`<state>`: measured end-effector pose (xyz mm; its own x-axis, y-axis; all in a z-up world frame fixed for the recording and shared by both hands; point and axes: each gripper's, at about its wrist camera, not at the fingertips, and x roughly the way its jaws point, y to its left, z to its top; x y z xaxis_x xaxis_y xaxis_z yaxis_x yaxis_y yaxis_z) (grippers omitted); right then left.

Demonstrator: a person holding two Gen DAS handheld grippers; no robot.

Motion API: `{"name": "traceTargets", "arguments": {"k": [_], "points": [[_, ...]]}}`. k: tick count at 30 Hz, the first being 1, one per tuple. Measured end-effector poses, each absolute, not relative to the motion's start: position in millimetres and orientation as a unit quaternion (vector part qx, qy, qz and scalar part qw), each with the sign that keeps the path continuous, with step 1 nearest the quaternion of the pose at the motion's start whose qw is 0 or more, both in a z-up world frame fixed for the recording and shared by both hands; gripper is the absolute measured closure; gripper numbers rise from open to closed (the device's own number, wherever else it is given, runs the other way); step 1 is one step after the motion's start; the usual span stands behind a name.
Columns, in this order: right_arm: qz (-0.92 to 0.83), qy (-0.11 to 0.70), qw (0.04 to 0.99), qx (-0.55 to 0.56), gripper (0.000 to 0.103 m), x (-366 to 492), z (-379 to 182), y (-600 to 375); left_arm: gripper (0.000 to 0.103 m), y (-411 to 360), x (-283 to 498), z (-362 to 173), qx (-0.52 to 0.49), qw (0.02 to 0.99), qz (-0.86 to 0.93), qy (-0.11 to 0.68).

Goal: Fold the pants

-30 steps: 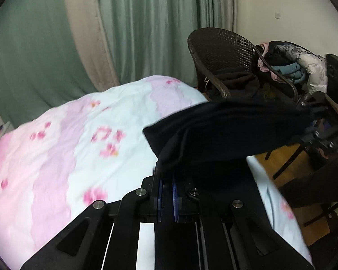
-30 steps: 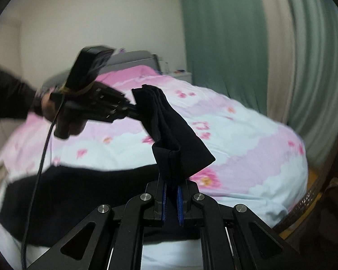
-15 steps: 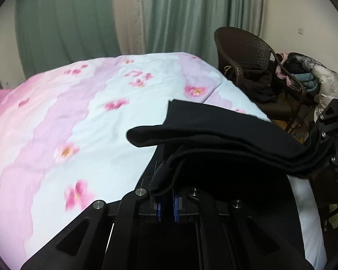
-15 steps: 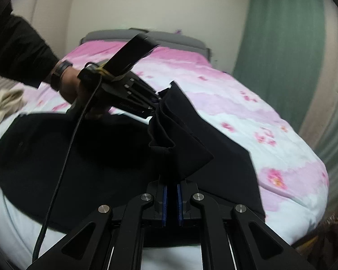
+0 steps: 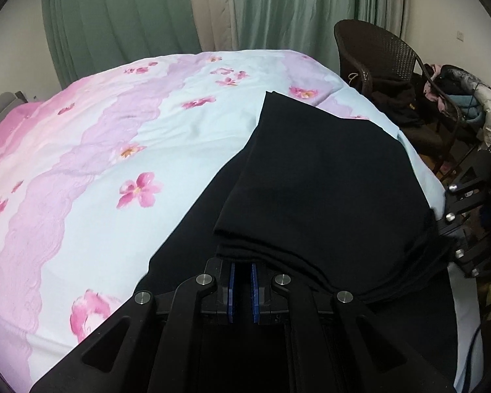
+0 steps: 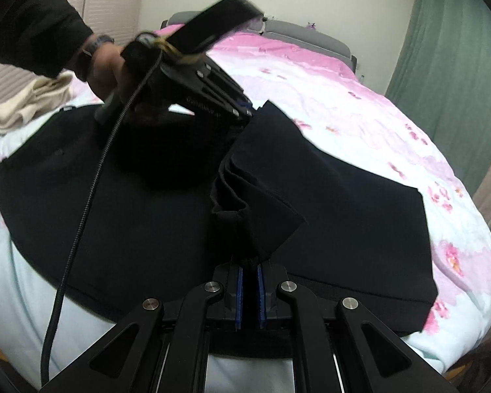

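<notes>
1. Left wrist view: the black pants (image 5: 327, 177) are seen spread on the floral bedspread (image 5: 91, 163), a folded layer lying on top. The left gripper (image 5: 241, 290) is clamped on the fold's near edge, jaws almost together

2. Right wrist view: the right gripper (image 6: 249, 294) is pinched on bunched pants fabric raised above the bedspread, while the left gripper is held at the fold's far corner

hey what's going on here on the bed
A person is folding black pants on a floral bedspread. Each hand holds a gripper, and the left gripper and right gripper are both shut on the fabric's edge, laying that end over the rest of the pants. The fold isn't released yet.
</notes>
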<state>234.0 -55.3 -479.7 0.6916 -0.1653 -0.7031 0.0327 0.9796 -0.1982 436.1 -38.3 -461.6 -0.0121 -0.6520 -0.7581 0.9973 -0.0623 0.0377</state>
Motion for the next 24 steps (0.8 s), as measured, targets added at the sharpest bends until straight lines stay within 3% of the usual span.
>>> {"name": "traceTargets", "arguments": {"k": [4,6,8,14,18,24], "points": [[-0.052,0.401,0.909,-0.103,0.090,235.3,-492.0,-50.0,0.092,-23.2,434.7,-453.4,0.320,0.640,-0.641,0.278],[-0.054,0.404,0.907,-0.106,0.086,235.6,-497.0,-49.4,0.085,-15.0,434.2,-450.0,0.324,0.648,-0.629,0.282],[-0.046,0.418,0.900,-0.113,0.067,237.8,-502.5,-45.6,0.079,-8.6,433.3,-445.1,0.319,0.657,-0.620,0.287],[-0.058,0.379,0.916,-0.120,0.040,214.4,-478.7,-44.1,0.057,-8.3,416.1,-416.3,0.302,0.684,-0.600,0.285],[-0.110,0.357,0.923,-0.093,0.039,184.6,-448.6,-78.9,0.036,-26.1,398.5,-397.5,0.268,0.710,-0.585,0.286],[-0.211,0.380,0.900,-0.024,0.039,151.1,-447.4,-172.2,0.034,-65.1,360.9,-410.5,0.223,0.744,-0.543,0.320]]}}
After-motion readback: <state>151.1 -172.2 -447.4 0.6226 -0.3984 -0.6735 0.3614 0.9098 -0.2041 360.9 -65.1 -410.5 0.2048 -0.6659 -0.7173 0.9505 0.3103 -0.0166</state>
